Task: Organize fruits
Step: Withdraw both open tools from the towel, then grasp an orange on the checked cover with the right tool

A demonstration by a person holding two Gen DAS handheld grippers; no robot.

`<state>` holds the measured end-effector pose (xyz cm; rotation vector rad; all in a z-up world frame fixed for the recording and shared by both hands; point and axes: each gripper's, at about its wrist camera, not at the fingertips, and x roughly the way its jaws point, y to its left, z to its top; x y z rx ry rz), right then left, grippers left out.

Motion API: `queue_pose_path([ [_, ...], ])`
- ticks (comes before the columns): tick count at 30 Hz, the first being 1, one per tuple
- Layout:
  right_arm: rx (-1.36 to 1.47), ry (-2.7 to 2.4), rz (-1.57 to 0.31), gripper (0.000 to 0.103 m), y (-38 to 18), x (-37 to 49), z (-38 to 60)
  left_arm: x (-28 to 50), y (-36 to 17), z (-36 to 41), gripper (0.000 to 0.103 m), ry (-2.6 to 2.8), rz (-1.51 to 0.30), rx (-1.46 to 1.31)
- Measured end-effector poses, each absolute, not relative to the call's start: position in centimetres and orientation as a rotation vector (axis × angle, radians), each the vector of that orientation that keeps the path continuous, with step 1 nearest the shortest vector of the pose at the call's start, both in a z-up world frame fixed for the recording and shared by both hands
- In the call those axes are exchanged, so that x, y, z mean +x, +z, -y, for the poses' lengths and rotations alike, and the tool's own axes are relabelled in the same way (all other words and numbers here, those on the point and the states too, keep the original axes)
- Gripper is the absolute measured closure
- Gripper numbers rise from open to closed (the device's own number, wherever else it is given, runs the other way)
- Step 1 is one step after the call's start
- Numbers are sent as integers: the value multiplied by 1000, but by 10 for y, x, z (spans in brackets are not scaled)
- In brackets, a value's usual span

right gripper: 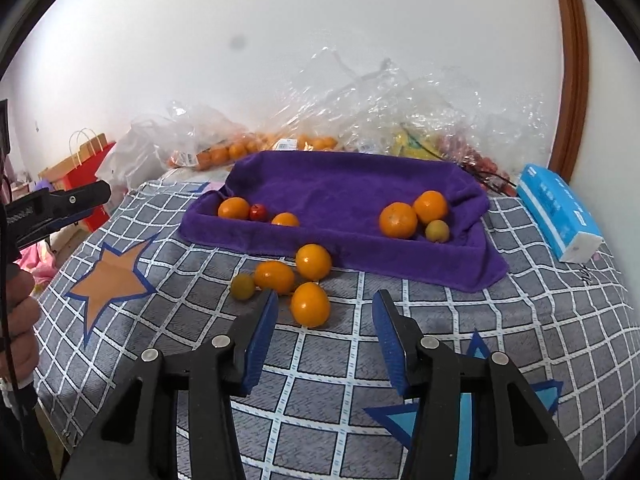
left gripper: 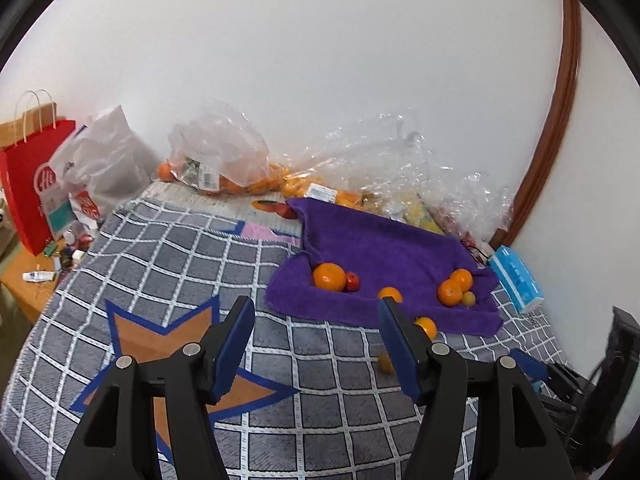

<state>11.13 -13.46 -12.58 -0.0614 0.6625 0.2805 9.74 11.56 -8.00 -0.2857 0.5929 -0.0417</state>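
Observation:
A purple towel (right gripper: 340, 188) lies on the checked blanket (right gripper: 400, 320) and holds several oranges, a small red fruit (right gripper: 258, 212) and a yellow-green fruit (right gripper: 437, 231). In front of it three loose oranges and a small green-yellow fruit (right gripper: 243, 286) lie on the blanket. My right gripper (right gripper: 326, 300) stands open; the nearest orange (right gripper: 310, 304) lies just ahead of its tips, closer to the left finger, untouched. My left gripper (left gripper: 316, 308) is open and empty above the blanket, short of the towel (left gripper: 380, 248). Its right finger half hides an orange (left gripper: 426, 326).
Clear plastic bags (left gripper: 224, 152) with more oranges and other fruit line the wall behind the towel. A blue tissue pack (right gripper: 558, 212) lies at the right. A red paper bag (left gripper: 28, 192) and clutter stand at the left. A hand (right gripper: 20, 312) holds the left gripper (right gripper: 96, 204).

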Motion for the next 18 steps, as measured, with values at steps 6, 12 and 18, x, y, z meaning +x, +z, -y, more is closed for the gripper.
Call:
queue_pose_path([
  [6,-56,289,-712,63,-137,125,133,109,-91,-118,42,-58,-629,-322],
  [12,-68,305,-694,64,-140,127,127,117,-95,-117,42,-59,-661,-297],
  [18,-65,313,-716,64,-144,136,126,125,-102,-117,42,-63,-685,-322],
])
